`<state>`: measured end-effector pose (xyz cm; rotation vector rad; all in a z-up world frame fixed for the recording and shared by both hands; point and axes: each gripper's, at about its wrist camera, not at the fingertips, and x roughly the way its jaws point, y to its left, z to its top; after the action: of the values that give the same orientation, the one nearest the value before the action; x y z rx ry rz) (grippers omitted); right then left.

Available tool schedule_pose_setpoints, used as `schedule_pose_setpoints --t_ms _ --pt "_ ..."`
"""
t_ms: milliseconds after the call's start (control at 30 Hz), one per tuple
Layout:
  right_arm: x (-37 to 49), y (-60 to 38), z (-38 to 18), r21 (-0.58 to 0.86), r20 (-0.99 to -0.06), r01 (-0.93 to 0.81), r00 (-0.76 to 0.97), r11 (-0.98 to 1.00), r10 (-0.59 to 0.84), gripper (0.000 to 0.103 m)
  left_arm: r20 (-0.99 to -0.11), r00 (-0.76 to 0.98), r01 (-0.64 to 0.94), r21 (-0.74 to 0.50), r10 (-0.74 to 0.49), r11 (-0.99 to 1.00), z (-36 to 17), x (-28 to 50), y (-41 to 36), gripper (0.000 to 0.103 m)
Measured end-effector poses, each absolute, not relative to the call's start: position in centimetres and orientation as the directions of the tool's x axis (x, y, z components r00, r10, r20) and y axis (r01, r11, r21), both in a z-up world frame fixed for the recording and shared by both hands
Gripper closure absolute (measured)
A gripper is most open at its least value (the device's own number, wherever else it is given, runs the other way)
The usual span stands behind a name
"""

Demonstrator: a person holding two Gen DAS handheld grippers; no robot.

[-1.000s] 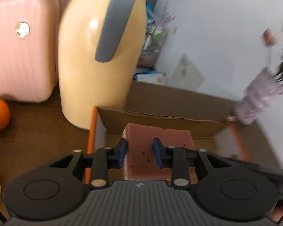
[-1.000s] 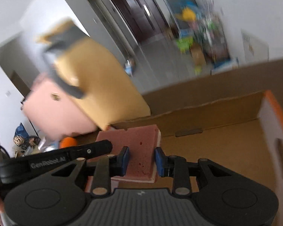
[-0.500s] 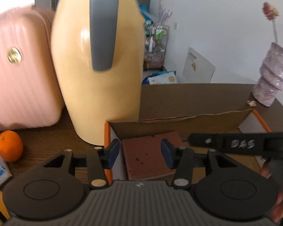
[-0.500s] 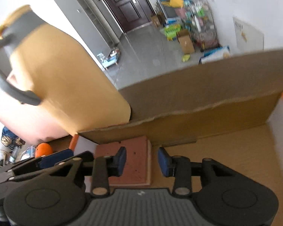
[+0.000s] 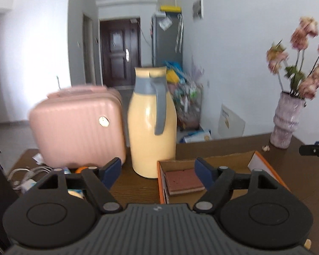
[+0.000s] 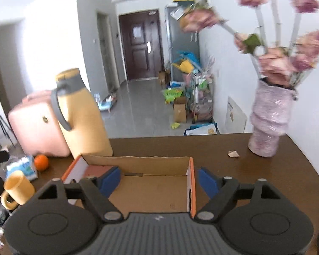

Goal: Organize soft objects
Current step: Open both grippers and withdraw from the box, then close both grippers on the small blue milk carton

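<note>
Sponge (image 5: 184,180) lies flat in the cardboard box (image 5: 263,163), left end. Our left gripper (image 5: 157,170) and right gripper (image 6: 158,179) have just been opening, nothing between the jaws. Risk, we judge: a careless swing clips the yellow jug (image 5: 152,127) beside the box.

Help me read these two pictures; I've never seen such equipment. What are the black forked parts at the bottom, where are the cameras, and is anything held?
No robot: a person carries one handheld claw per hand, each with a camera looking along its blue-tipped fingers. One picture is from the left claw, the other from the right claw. Both have just been opening and hold nothing. On the brown table sits a cardboard box with a reddish sponge lying inside. Nearby stand a yellow jug, pink case, flower vase, orange and yellow mug.
</note>
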<state>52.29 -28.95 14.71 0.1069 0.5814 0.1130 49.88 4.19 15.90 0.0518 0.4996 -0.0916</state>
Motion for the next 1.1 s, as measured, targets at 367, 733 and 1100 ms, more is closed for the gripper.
schedule_pose_setpoints --t_ms 367,733,1100 --pt "37.5 -29.9 13.7 0.138 -0.349 -0.117 0.923 0.983 0.159 0.019 -0.259 0.966 0.02 0.042 -0.009 0.999 15.8 34.2 1.4 0.014" --pt "18.9 -28.7 4.1 0.064 -0.228 -0.19 0.953 0.98 0.2 0.015 -0.146 0.989 0.008 0.062 0.001 0.998 5.8 16.8 0.6 0.004" --pt "13.4 -25.8 -1.8 0.077 -0.317 -0.248 0.912 0.966 0.26 0.013 -0.29 0.957 0.046 0.062 -0.026 0.997 -0.1 10.9 0.0 0.004"
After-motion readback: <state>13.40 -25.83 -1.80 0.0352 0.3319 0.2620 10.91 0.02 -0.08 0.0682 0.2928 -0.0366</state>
